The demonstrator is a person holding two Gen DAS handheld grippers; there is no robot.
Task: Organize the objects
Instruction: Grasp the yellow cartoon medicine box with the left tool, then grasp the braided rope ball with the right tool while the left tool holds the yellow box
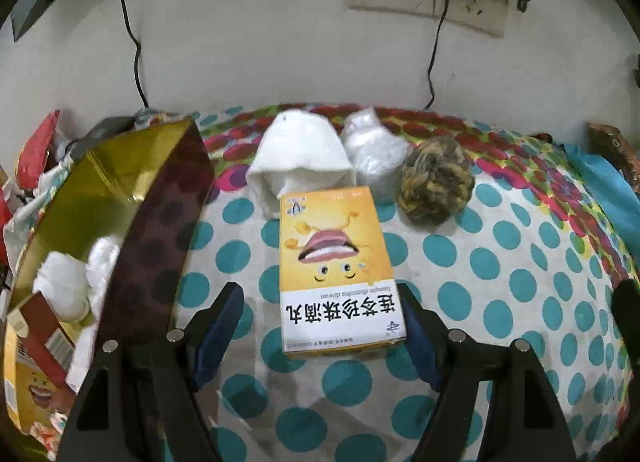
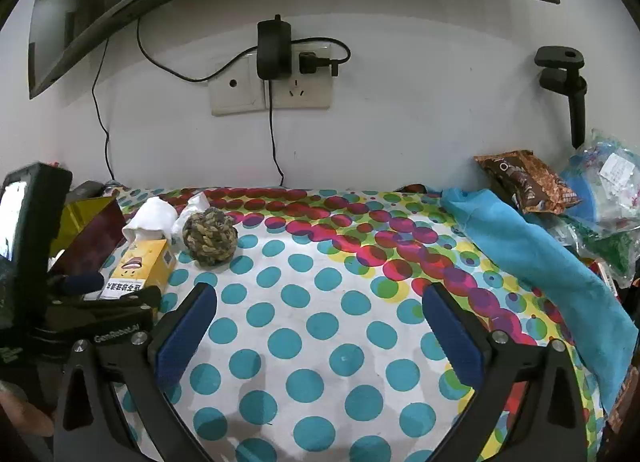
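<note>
A yellow and white medicine box (image 1: 338, 270) lies flat on the dotted cloth, its near end between the open fingers of my left gripper (image 1: 322, 304). The right finger is close to the box edge, the left finger stands apart. Behind the box lie a white folded cloth (image 1: 302, 156), a clear plastic bundle (image 1: 374, 150) and a brown rope ball (image 1: 436, 184). My right gripper (image 2: 320, 312) hangs open over bare dotted cloth, holding nothing. In the right wrist view the medicine box (image 2: 140, 268), the rope ball (image 2: 210, 236) and the left gripper (image 2: 102, 296) show at the left.
A gold-lined, dark red box (image 1: 120, 218) at the left holds white bundles and another yellow carton (image 1: 32, 374). A blue towel (image 2: 536, 262), a brown snack bag (image 2: 526, 180) and plastic bags (image 2: 608, 186) crowd the right side. Cables and wall sockets (image 2: 272, 82) are behind.
</note>
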